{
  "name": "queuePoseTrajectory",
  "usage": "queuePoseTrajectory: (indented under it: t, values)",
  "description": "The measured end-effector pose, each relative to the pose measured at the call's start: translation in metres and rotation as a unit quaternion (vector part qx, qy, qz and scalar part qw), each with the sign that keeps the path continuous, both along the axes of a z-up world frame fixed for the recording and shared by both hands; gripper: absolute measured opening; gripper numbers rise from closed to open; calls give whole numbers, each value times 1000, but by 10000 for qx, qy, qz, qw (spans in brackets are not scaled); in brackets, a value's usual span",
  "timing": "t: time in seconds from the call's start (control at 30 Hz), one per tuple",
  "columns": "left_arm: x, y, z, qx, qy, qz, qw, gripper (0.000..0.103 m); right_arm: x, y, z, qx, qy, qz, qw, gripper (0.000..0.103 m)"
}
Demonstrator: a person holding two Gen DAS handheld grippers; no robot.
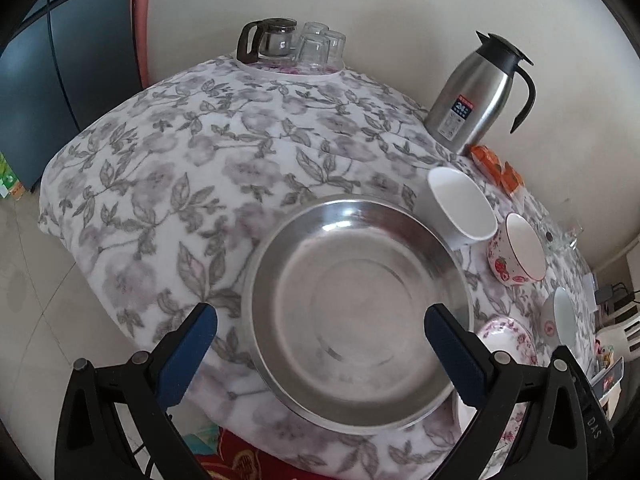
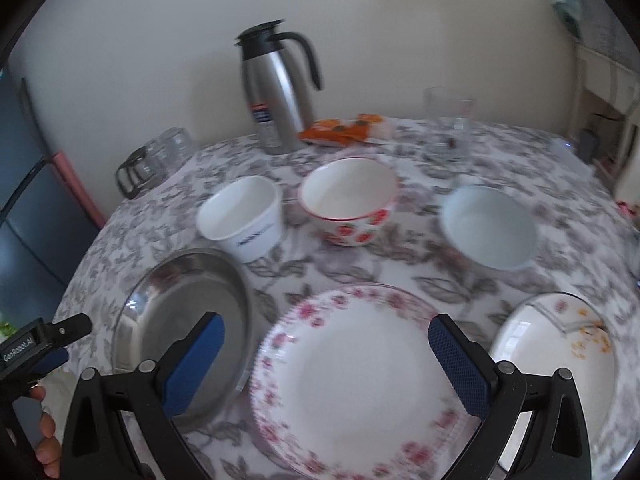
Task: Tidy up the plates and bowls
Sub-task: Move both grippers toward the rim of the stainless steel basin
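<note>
I'm hovering my left claw [image 1: 320,338] over the steel plate [image 1: 356,308] near the table's front edge, fingers spread wide apart and gripping nothing, the right pad overlapping the plate's rim. My right claw [image 2: 326,354] is hanging above the pink-flowered plate [image 2: 356,376], also spread wide and empty, nothing between the pads. My hand [image 2: 46,432] is showing at the lower left, its fingers wrapped on the left handle. I'm counting three plates: steel, pink-flowered, and a third plate [image 2: 556,364] on the right, partly cut off behind my finger, its pattern too blurred to read. Behind them three bowls are standing in a row: a white bowl [image 2: 244,220], a strawberry bowl [image 2: 350,200], a pale bowl [image 2: 490,226]. One flask [image 2: 276,92] is standing by the wall; the glasses [image 1: 320,46] at the far edge are too bunched to count.
</note>
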State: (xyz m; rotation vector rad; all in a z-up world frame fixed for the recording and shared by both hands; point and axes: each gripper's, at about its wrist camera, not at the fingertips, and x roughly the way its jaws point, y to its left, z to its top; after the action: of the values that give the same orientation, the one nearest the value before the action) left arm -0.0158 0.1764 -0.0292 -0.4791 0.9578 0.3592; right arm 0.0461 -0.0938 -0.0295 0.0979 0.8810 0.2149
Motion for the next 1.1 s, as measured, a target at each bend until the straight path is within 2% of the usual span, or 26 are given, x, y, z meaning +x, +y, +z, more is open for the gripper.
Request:
queuePoseTrajectory:
  t: [0.1,0.33,0.63,0.73,0.8,0.87,1.1]
  values:
    - [-2,12,-5,-131,-139,84,9998,103,9,18,-7,190,69,316,9993,103]
    - [-8,37,-16,-236,-440,387,9980,103,23,50,-24,61,203,813,9965,103]
    - [-5,54,-33,-362,-701,378,9962,103,43,71,-46,-92,553,1093,9924,103]
    - [-4,55,-38,-401,-669,341,9964,103,48,76,-51,-132,576,1156,9915,103]
    - [0,56,-44,-461,-540,338,9969,103,51,79,-54,-166,566,1163,9915,100]
    - [3,56,-51,-537,-417,316,9972,103,55,80,-56,-136,572,1158,9915,90]
    - [8,58,-67,-701,-64,373,9968,103,66,84,-69,-45,825,1212,9892,71]
